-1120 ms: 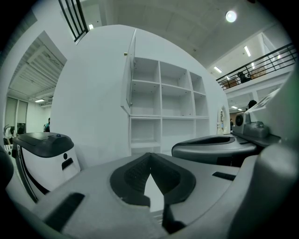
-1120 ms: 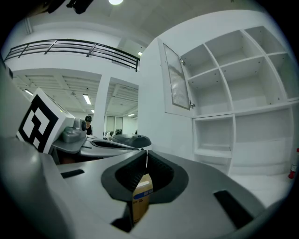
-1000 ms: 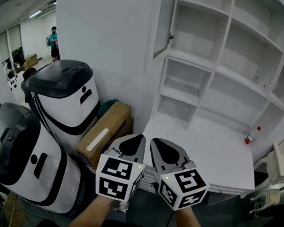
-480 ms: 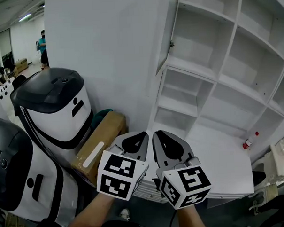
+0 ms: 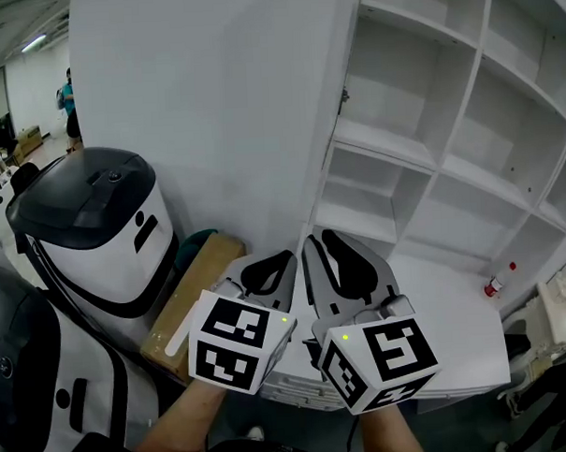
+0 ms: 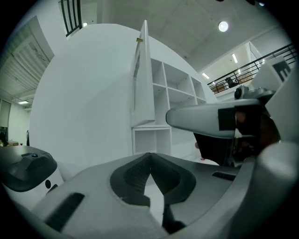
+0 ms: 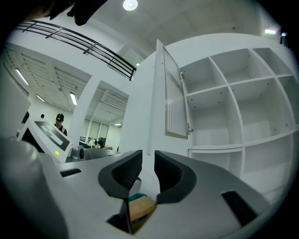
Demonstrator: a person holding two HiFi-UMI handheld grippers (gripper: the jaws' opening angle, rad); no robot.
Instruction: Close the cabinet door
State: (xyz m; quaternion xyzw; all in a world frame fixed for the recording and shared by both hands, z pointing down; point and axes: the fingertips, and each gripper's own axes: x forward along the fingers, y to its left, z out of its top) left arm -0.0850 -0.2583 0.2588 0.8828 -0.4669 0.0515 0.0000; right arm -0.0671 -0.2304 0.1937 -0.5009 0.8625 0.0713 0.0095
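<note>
The white cabinet door stands open, seen almost edge-on at the left side of the upper shelves, with a small latch on its edge. It also appears in the left gripper view, as the narrow panel of the door, and in the right gripper view, with the ribbed inner face of the door showing. Both grippers are held side by side below the door, apart from it. My left gripper is shut with nothing in it. My right gripper has its jaws opening, a narrow gap with nothing between them.
Open white shelves fill the right. A white counter below carries a small red-capped bottle. Left of the cabinet stand black-and-white machines and a cardboard box. A person stands far off.
Both grippers have risen and come closer to the cabinet, still side by side. The right gripper's jaws have parted slightly. The door looks more edge-on now.
</note>
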